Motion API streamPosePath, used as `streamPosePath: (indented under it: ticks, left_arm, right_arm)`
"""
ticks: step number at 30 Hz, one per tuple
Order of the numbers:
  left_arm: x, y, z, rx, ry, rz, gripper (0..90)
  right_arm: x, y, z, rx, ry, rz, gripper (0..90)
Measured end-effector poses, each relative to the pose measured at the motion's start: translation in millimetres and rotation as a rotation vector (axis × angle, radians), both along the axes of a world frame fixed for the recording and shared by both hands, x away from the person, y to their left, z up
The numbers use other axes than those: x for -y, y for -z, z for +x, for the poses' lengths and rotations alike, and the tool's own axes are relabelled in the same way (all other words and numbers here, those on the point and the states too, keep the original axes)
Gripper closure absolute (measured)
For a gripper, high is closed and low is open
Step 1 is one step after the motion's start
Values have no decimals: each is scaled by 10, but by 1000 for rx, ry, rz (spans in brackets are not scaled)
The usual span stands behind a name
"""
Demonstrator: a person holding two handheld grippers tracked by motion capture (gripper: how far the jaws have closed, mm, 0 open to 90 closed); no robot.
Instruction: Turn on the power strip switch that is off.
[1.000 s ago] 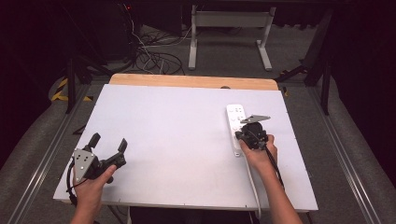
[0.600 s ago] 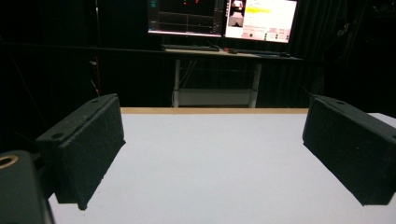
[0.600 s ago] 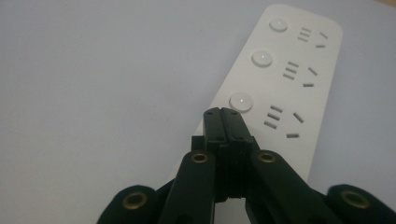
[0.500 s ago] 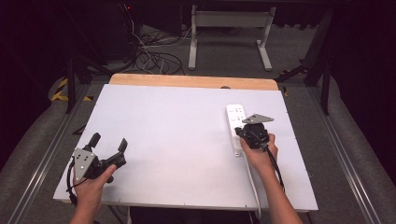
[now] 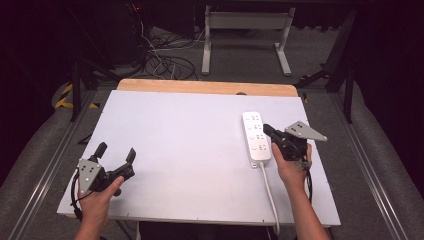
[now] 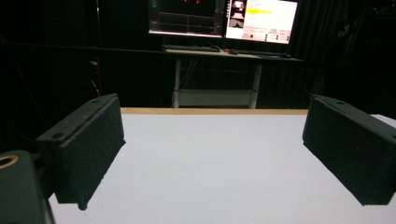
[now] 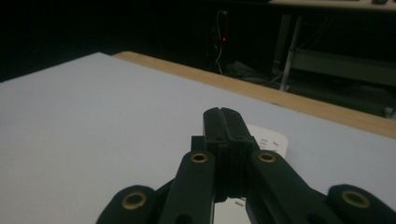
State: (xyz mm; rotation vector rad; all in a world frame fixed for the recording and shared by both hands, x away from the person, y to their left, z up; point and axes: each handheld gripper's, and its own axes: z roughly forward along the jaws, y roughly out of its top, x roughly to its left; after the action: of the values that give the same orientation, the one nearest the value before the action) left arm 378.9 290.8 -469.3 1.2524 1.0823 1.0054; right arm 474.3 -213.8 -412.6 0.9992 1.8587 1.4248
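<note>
Now the right gripper (image 5: 270,134) hovers clenched and empty over the power strip (image 5: 255,138); the left gripper (image 5: 116,156) rests wide open.

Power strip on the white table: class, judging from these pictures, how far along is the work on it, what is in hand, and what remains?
Done: the power strip lies flat on the table, its cable running off the near edge. In hand: the right hand-held gripper, jaws shut on nothing, hangs by the strip's near right side; whether it touches is unclear. Left: nothing is plugged in, and the left hand-held gripper waits open, far from the strip.
</note>
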Motion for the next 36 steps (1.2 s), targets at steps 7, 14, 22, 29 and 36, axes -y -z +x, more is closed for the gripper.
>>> streamPosePath:
  ticks: [7, 14, 22, 29, 36]
  left_arm:
    - [-3, -5, -4, 2, 0, 0, 57]
    - [-4, -6, -5, 3, 1, -2, 58]
    - [2, -10, 1, 5, 4, -6, 57]
    - [5, -7, 10, 2, 9, -4, 57]
    - [3, -9, 8, 4, 7, -7, 57]
  right_arm:
    - [306, -123, -264, 104, 42, 59, 900]
    - [489, -72, -352, 128, 72, 134, 856]
    - [562, -36, -475, 154, 117, 127, 662]
    - [556, -25, -504, 178, 183, 159, 262]
    - [524, -15, -491, 186, 211, 156, 8]
